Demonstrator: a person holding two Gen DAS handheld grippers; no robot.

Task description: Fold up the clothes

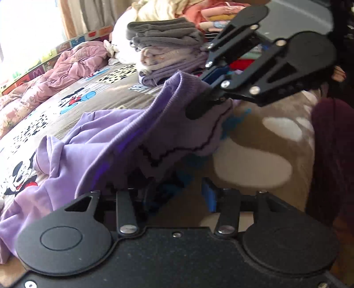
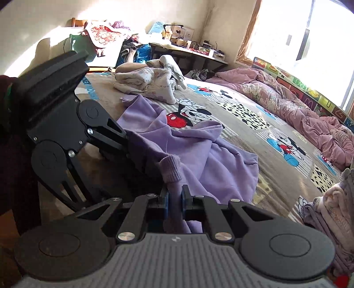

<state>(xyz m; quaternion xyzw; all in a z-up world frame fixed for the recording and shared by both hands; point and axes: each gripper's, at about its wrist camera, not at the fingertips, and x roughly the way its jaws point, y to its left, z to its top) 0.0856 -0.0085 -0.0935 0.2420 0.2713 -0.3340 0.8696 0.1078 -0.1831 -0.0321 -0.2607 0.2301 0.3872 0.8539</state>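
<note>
Both hand-held grippers pinch purple sweatshirt (image 2: 194, 152) | left grip seemingly closed

Sunlit window (image 2: 309, 33), cluttered desk (image 2: 188, 49), pale wall (image 2: 44, 17).

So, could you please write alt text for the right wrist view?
The right tongs pinch a lilac sweatshirt near its ribbed cuff, while the left tongs grip it alongside. It trails across a cartoon-print bedspread, with a pink quilt under the bright window.
</note>
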